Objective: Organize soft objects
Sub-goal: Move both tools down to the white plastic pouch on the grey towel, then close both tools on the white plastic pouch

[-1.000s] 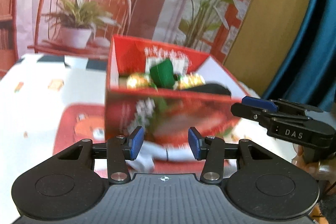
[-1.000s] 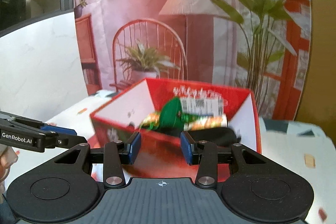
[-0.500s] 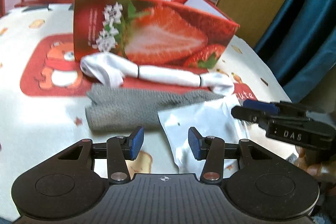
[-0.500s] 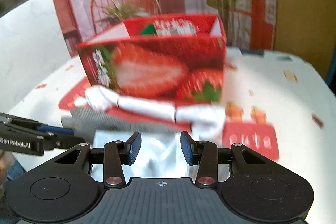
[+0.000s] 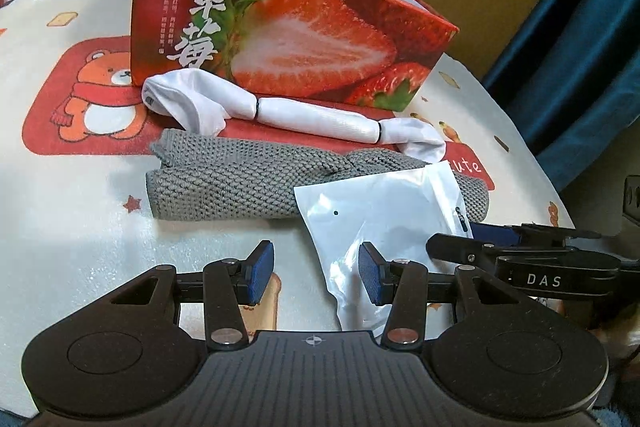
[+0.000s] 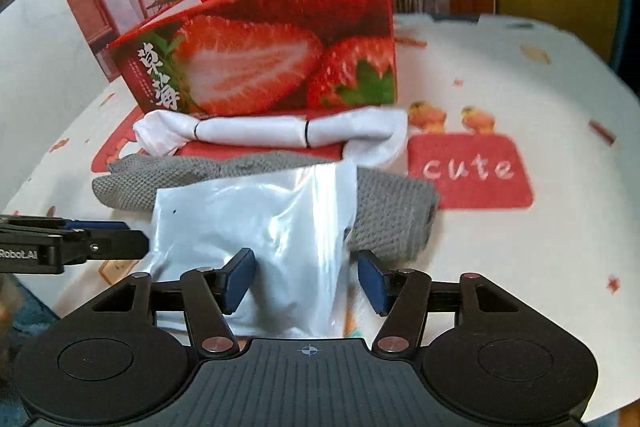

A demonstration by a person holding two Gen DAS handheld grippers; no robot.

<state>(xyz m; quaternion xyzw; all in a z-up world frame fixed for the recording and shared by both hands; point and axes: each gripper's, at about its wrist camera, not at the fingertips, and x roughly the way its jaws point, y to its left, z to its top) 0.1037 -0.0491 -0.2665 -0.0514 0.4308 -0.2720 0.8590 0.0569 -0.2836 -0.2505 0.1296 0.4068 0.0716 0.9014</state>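
White pouch (image 6: 256, 227) lies on grey knit (image 5: 224, 179), in front of strawberry box (image 5: 288, 27).
R gripper (image 6: 306, 277) jaws just widened, apart w/ pouch between, not pinching; L gripper (image 5: 316, 273) apart over pouch edge; white roll (image 5: 304, 113) by box.

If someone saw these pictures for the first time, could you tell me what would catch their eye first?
Most likely the red strawberry box standing at the back of the cartoon-print tablecloth. In front of it lie a white rolled cloth, a grey knitted cloth and, nearest, a shiny white pouch overlapping the knit. The right tool has just been opening, with the pouch between its open jaws.
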